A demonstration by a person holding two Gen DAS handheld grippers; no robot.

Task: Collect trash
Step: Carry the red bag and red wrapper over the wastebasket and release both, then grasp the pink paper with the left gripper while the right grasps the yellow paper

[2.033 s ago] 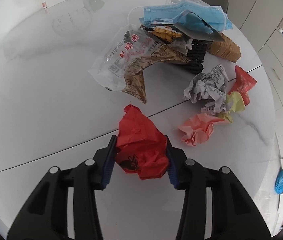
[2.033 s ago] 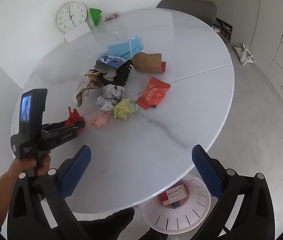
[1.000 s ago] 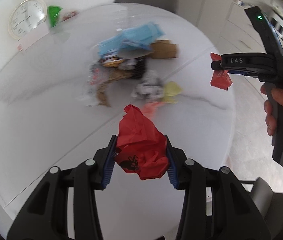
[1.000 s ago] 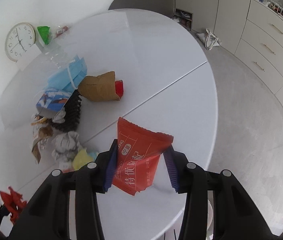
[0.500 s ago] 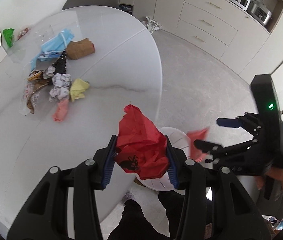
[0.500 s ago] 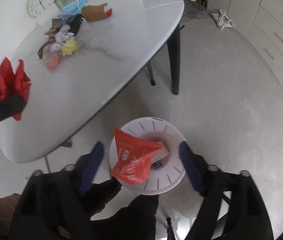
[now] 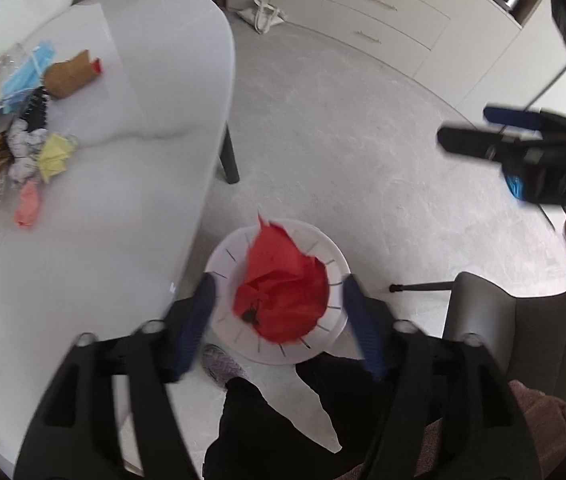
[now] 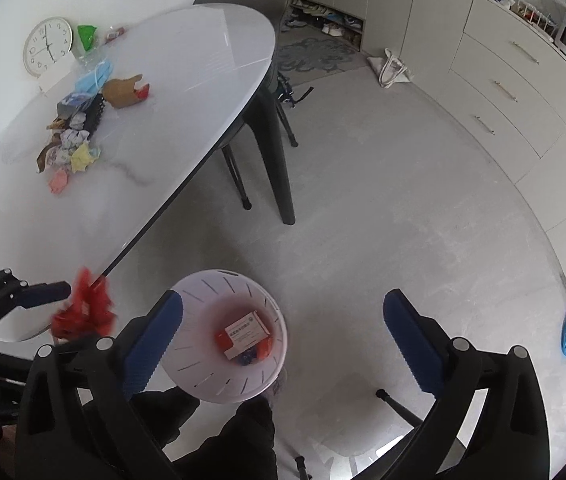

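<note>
Red paper (image 7: 281, 286) loose between spread jaws

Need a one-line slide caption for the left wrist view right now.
Left gripper open above the white bin, crumpled red paper loose between its fingers; remaining trash on the table.

Left tool (image 7: 277, 314) spread wide, pads clear of red crumpled wrapper (image 7: 281, 294) between them. White slotted bin (image 7: 335, 258) directly beyond fingertips, on floor, wrapper over its mouth. Bench (image 7: 123, 184) off to tool's left, trash pile (image 7: 27, 132) at far edge. Right tool (image 7: 499, 136) up at tool's right, blurred.
</note>
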